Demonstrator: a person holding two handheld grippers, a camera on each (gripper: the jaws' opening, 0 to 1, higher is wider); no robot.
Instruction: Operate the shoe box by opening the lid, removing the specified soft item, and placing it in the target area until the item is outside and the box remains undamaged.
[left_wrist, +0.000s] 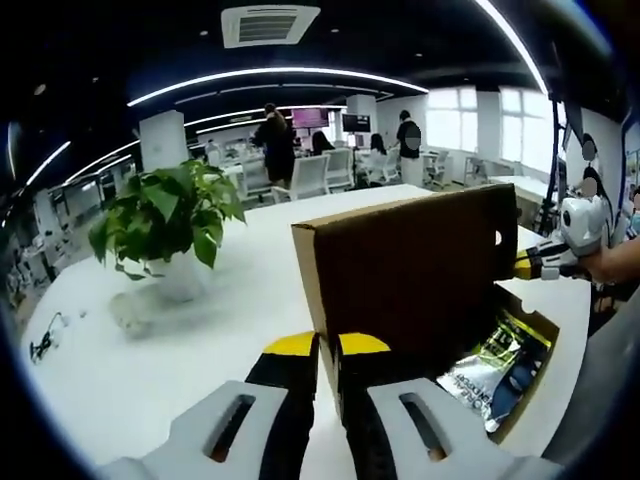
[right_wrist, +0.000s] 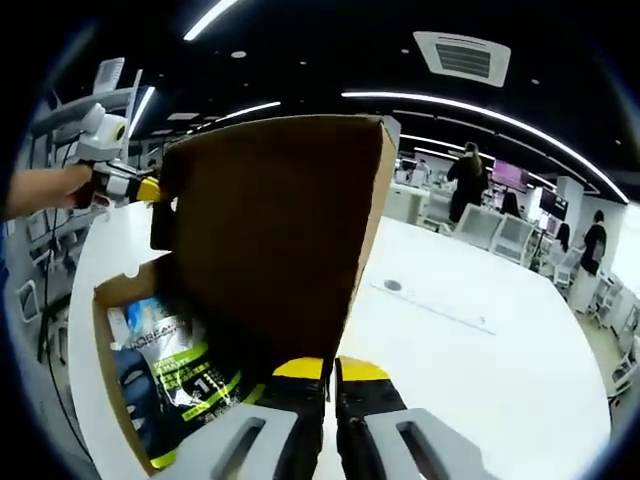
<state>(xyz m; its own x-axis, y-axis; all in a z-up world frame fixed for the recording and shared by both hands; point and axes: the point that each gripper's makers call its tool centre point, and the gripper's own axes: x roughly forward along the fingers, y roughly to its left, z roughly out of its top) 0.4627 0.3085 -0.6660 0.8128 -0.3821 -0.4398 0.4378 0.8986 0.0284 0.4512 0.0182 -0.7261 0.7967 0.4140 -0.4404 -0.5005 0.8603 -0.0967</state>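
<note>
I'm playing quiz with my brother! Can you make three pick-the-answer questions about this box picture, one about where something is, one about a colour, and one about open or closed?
1. Where is the potted plant?
A. inside the box
B. on the white table
C. on a chair

2. What colour are the gripper tips?
A. yellow
B. red
C. green

3. How is the shoe box lid?
A. shut flat
C. torn off
B. lifted up

Answers: 1 B, the plant stands on the table left of the shoe box. 2 A, yellow pads tip the left gripper and right gripper. 3 B, the lid stands up, and a shiny packet shows inside.
</note>
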